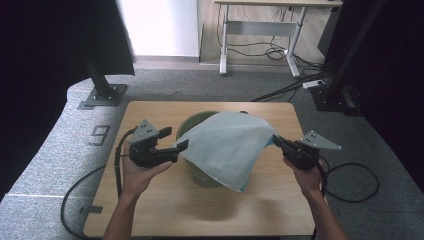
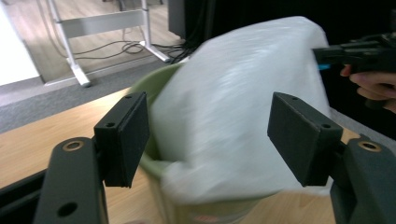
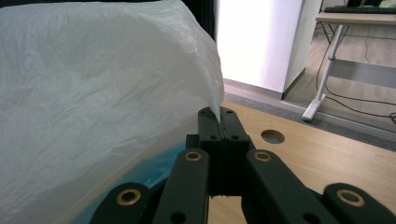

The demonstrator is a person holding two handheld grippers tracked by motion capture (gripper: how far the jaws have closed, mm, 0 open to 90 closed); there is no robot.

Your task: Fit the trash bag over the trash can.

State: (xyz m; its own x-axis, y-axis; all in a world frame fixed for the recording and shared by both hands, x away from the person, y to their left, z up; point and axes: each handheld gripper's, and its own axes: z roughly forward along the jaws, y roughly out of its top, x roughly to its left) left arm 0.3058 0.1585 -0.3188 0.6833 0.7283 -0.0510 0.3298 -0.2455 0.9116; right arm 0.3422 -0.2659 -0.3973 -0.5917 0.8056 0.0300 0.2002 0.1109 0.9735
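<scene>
A white plastic bag [image 1: 225,145] lies draped over a green bucket [image 1: 192,122] in the middle of the wooden table [image 1: 200,205]. My right gripper [image 1: 276,140] is shut on the bag's right corner and holds it up; in the right gripper view the jaws [image 3: 219,119] pinch the thin film of the bag [image 3: 102,93], with a blue edge below. My left gripper [image 1: 175,138] stands open at the bag's left edge. In the left gripper view its pads [image 2: 133,135] are wide apart on either side of the bag [image 2: 243,93] and the bucket rim [image 2: 149,84], not pressing on them.
A desk with white legs [image 1: 260,30] stands at the back, with cables [image 1: 300,85] on the grey floor. Black frame posts rise at the back left [image 1: 102,95] and right. The tabletop has a round hole [image 3: 272,136] near the right gripper.
</scene>
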